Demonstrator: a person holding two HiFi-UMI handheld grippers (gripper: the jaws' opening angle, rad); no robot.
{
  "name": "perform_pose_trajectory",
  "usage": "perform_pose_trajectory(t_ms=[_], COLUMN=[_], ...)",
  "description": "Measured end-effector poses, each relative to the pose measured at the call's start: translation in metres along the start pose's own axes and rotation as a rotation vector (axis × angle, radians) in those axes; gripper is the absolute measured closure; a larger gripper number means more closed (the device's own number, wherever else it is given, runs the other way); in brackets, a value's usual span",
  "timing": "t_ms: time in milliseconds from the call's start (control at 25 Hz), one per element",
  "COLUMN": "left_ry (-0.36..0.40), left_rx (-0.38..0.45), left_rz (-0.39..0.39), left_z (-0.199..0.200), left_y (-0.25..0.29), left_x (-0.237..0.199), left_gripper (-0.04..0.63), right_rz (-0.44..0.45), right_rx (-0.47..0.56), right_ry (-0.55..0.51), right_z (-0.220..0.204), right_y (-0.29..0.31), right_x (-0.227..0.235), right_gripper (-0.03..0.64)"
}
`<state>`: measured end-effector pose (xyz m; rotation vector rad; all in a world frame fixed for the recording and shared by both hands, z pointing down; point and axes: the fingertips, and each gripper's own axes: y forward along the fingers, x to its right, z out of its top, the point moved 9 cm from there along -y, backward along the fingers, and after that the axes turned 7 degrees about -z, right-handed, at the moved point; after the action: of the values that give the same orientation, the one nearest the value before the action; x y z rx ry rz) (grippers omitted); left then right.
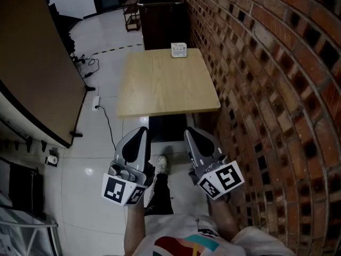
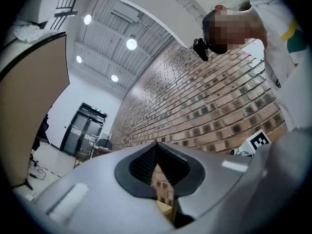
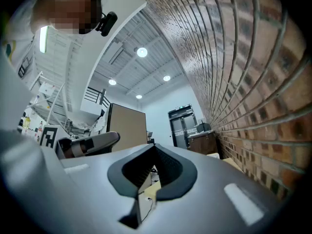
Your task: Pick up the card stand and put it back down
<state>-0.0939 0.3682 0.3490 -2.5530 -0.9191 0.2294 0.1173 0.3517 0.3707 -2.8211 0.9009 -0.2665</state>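
Nearest to me, short of the surface's near edge, I hold both tools side by side, well apart from the surface point(image 1: 165, 87) and touching nothing on it. The left gripper point(image 1: 141, 131) has its fingers point(image 2: 141, 165) closed tip to tip with nothing between them. The right gripper point(image 1: 189, 132) is the same: fingers point(image 3: 134, 170) shut together, empty. Both point toward the surface and tilt slightly upward. A shoe point(image 1: 160, 163) shows on the floor between the two tools.

The floor point(image 1: 98, 153) is glossy white tile. Left of the surface, a black cable point(image 1: 108, 122) runs across it to a power strip point(image 1: 96, 102). A dark unit point(image 1: 168, 128) sits under the near edge of the surface; I cannot identify it.

The surface itself is a pale wood-grain top, roughly square, with its right edge just beside the brick wall point(image 1: 272, 89). It carries one item: the card stand point(image 1: 179, 49), upright at the far edge, toward the far right corner, near the wall. The rest of the top is bare wood.

Left of the surface, across the open floor, stands a large brown panel point(image 1: 32, 63) with a dark frame.

Beyond the far edge of the surface, a dark cabinet point(image 1: 162, 23) stands against the brick wall, with objects on top that are too small to identify. Left of it is a small wooden stool point(image 1: 131, 12).

Farther back, the right gripper view shows a dark double door point(image 3: 181, 126) at the end of the room. Round ceiling lights point(image 3: 142, 52) are set in a ribbed grey ceiling overhead.
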Motion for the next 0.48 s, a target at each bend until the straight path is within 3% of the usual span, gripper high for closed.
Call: perform_pose_trajectory(t_ms=[240, 360, 480], left_ry=[0.12, 0.134, 0.098], left_rx=[-0.088, -0.124, -0.163], left_rz=[0.054, 0.072, 0.094], left_z=[-0.033, -0.039, -0.052], left_y=[0.108, 0.162, 0.198], left_x=[-0.157, -0.216, -0.255], left_gripper=[0.593, 0.591, 0.591], right_rz=[-0.077, -0.135, -0.176], right_rx=[-0.025, -0.022, -0.045], right_ry=[-0.043, -0.052, -0.029], right_z=[-0.008, -0.002, -0.007], right_y=[0.172, 0.235, 0.275], right_x=[0.075, 0.112, 0.141], right_gripper=[0.615, 0.615, 0.615])
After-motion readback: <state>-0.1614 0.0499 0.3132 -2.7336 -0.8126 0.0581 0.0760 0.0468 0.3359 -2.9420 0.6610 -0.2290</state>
